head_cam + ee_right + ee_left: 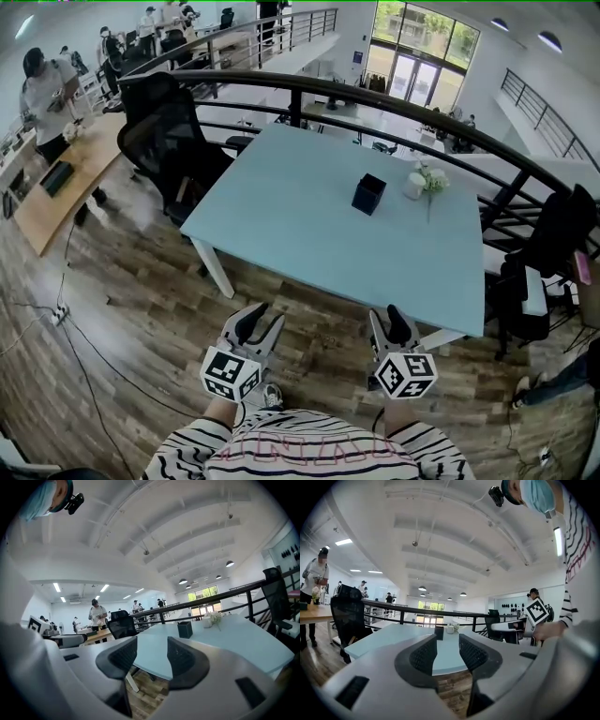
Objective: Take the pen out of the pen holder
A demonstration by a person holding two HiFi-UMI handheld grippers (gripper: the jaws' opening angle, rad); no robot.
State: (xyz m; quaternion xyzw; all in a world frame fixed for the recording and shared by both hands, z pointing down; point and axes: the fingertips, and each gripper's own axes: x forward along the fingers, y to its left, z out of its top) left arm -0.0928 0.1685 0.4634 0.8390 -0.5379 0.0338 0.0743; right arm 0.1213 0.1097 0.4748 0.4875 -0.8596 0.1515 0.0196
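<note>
The right claw (152, 646), like the left claw (447, 641), is held wide and empty, and the pen holder (368, 193) is seen upright on the counter (300, 206) well ahead, nearer the right one.

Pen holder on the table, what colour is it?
The pen holder is very dark, nearly black. The head view shows it best.

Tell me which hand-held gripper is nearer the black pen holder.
Right. The right hand-held gripper hangs short of the near edge of the table, almost in line with the pen holder. The left hand-held gripper is equally far back but farther to the side.
</note>
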